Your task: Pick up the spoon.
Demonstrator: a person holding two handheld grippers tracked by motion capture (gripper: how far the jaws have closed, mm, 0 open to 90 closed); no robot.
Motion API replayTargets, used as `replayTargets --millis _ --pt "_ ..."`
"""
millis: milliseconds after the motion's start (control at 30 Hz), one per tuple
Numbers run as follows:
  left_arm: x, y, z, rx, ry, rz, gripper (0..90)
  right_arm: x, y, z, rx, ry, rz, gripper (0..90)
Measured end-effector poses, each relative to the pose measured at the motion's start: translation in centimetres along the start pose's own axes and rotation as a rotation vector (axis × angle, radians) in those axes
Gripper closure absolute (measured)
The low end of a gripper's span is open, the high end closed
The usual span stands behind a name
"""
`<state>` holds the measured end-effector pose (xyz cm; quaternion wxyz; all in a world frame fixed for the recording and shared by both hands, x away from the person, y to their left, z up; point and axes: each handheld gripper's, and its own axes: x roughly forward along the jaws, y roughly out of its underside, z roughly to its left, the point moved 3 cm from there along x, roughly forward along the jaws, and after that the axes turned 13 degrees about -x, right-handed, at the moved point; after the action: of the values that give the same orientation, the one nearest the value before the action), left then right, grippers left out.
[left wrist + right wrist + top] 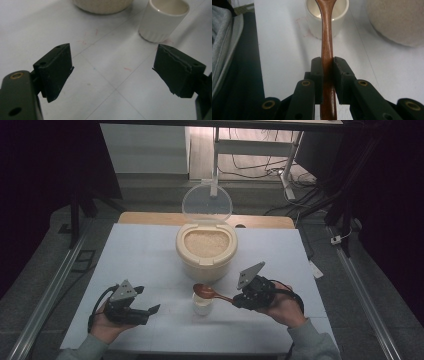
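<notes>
1. Nearest us in the high view, the left gripper [142, 310] rests low over the white table [140, 250] with its jaws spread wide and nothing between them; the left gripper view confirms bare tabletop in the gap.
2. Across from it, the right gripper [236, 301] has its jaws pinched tight on the handle of a wooden spoon [210, 293]. In the right gripper view the grip sits partway along the shaft [327, 62], and the handle runs straight out between the pads.
3. We judge the spoon light, stiff and smooth, so it could twist in the pads under load; a hold closer to the bowl would steady it.
4. The spoon's bowl hangs over a small white cup [202, 304], just beyond the jaws. The cup looks ceramic, light but breakable, and likely to slide if nudged. Whether the spoon carries any grains we cannot tell.
5. Farther off stands the cream rice container [206, 251], full of rice [206, 242], with its clear lid [207, 202] tipped up behind. It looks heavy and stable.
</notes>
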<state>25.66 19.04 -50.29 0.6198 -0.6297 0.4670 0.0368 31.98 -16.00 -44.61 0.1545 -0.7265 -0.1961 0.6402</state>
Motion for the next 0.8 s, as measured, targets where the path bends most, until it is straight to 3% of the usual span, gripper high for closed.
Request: replayTargets --millis 333,567,800 --pt "0.4 -2.4 -1.6 0.024 0.042 -0.011 16.1 0.6 -1.8 -0.4 -0.039 -0.004 -0.001 78.1" --pt "0.6 -4.4 -3.5 0.098 0.067 -0.021 17.3 1.6 -3.2 -0.5 -0.069 -0.008 0.028 78.1" --pt "0.9 -5.6 -4.6 0.143 0.085 -0.018 18.4 2.6 -4.3 -0.2 -0.088 -0.015 0.052 78.1"
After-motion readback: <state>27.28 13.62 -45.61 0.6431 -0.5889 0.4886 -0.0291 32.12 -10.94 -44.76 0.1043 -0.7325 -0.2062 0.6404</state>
